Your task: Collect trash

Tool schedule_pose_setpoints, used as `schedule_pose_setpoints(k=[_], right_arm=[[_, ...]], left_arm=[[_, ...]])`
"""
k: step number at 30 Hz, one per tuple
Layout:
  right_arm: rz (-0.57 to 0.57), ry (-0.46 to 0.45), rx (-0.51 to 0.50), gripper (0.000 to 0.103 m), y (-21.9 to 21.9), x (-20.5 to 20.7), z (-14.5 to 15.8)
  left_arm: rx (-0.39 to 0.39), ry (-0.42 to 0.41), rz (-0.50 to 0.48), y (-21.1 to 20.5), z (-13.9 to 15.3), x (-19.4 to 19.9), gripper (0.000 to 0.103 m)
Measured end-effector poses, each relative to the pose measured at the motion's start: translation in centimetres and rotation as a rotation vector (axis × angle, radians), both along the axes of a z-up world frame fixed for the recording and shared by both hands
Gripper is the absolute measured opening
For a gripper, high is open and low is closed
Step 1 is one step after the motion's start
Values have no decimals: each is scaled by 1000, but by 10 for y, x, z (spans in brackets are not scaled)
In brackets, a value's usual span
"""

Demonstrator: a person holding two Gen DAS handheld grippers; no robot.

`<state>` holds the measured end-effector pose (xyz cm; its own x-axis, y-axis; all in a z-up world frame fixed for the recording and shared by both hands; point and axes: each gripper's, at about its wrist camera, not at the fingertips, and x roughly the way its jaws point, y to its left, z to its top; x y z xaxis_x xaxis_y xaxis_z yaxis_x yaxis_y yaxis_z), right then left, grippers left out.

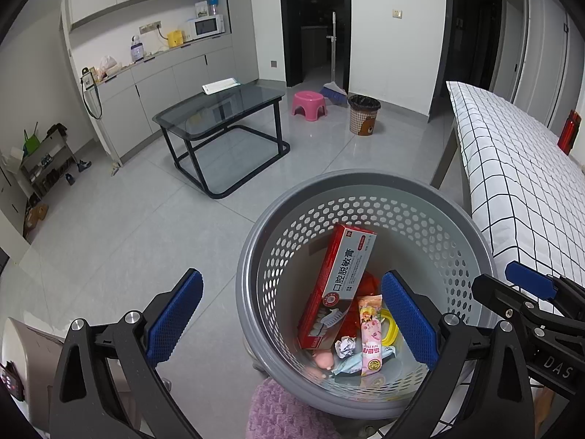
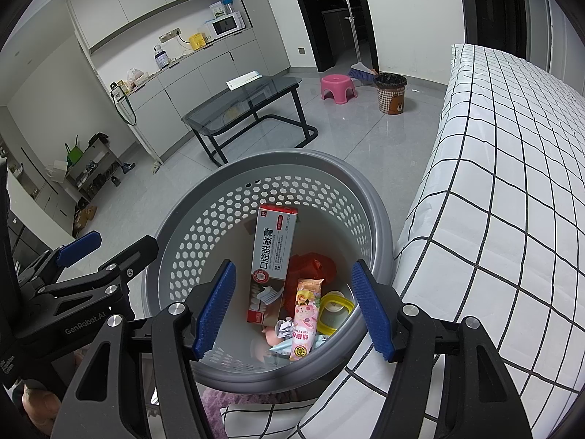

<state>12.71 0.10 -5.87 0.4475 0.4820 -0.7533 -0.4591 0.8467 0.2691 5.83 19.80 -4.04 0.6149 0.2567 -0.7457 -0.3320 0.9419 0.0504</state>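
Note:
A grey perforated basket [image 1: 278,241] stands on the floor beside the bed; it also shows in the right wrist view [image 2: 204,219]. Inside lie a red and white toothpaste box [image 1: 338,278] [image 2: 272,256], a pink snack packet [image 1: 371,336] [image 2: 305,318], a crumpled paper ball [image 1: 345,345], a yellow ring lid [image 2: 334,309], a red bag [image 2: 314,263] and a pale blue wrapper [image 1: 347,364]. My left gripper [image 1: 292,325] is open and empty above the basket's near left rim. My right gripper [image 2: 296,311] is open and empty above the basket's inside.
A bed with a white checked cover [image 2: 512,183] runs along the right. A glass coffee table [image 1: 219,109], a pink stool [image 1: 309,104], a broom [image 1: 334,91] and a patterned waste bin [image 1: 362,113] stand further back. A purple cloth [image 1: 281,409] lies near the basket.

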Motion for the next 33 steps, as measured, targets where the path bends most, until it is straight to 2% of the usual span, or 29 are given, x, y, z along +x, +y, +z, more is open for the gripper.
schedule_pose_setpoints(k=[33], right_arm=[[0,0,0,63,0,0,0]], left_arm=[[-2,-7,-5,-2,-1,-3,96]])
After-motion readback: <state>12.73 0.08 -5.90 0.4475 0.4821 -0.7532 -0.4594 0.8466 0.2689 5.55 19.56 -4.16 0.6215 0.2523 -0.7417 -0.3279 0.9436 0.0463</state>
